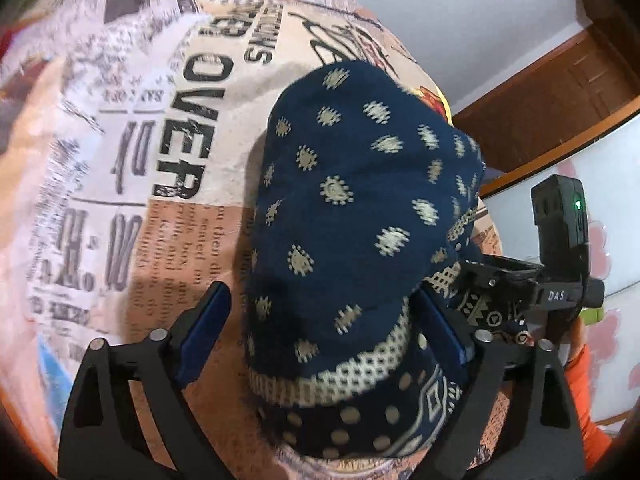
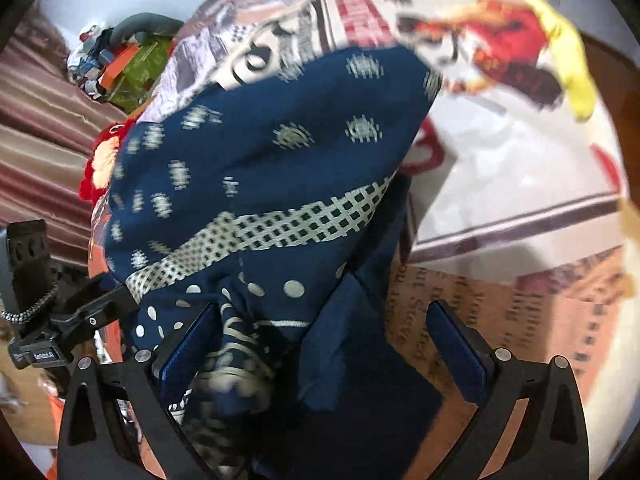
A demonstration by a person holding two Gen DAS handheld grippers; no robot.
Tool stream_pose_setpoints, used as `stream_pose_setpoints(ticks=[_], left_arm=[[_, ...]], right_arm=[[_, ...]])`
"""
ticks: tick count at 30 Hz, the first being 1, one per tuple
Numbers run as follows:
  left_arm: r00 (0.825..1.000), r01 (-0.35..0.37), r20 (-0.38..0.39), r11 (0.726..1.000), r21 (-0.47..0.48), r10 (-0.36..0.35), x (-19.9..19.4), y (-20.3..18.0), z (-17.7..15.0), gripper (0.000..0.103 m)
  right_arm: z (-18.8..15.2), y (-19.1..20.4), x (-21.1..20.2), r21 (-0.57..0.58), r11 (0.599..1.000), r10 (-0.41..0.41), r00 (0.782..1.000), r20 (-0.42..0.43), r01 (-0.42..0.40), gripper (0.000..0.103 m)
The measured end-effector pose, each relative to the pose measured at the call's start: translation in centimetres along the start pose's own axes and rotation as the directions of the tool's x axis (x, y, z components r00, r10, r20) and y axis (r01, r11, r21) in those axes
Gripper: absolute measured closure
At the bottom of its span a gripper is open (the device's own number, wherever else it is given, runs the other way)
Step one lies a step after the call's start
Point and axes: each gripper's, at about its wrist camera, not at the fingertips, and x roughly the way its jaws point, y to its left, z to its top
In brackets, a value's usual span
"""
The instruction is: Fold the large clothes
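A navy blue garment with cream dots and a lattice border lies bunched on a newspaper-print sheet. My left gripper is open, its blue pads wide apart on either side of the garment's lower fold. My right gripper is open too, jaws wide, with the garment draped between and over the left finger. The right gripper's body shows in the left wrist view, close beside the garment.
A brown wooden door and white wall stand at the right of the left wrist view. In the right wrist view a striped maroon curtain hangs left, with a pile of colourful items behind the sheet.
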Motion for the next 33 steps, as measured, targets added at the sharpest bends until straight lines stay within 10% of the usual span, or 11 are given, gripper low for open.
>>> stream_pose_setpoints(ticks=[14,25,33], left_arm=[[0.978,0.193,-0.052,0.973,-0.126,-0.2,4.6,2.2,1.2,0.001],[0.979,0.203,0.019,0.976,-0.083,-0.202,0.9,0.3,1.0,0.032],[0.98,0.191,0.066,0.981,-0.022,-0.189,-3.4,-0.9,0.2,0.036]], right_arm=[[1.7,1.3,2.6,-0.082,0.99,0.125,0.99,0.068,-0.119,0.0],[1.4,1.7,1.0,-0.07,0.974,0.223,0.968,0.113,-0.216,0.054],[0.3,4.4,-1.9,-0.104,0.965,0.252,0.959,0.131,-0.24,0.067]])
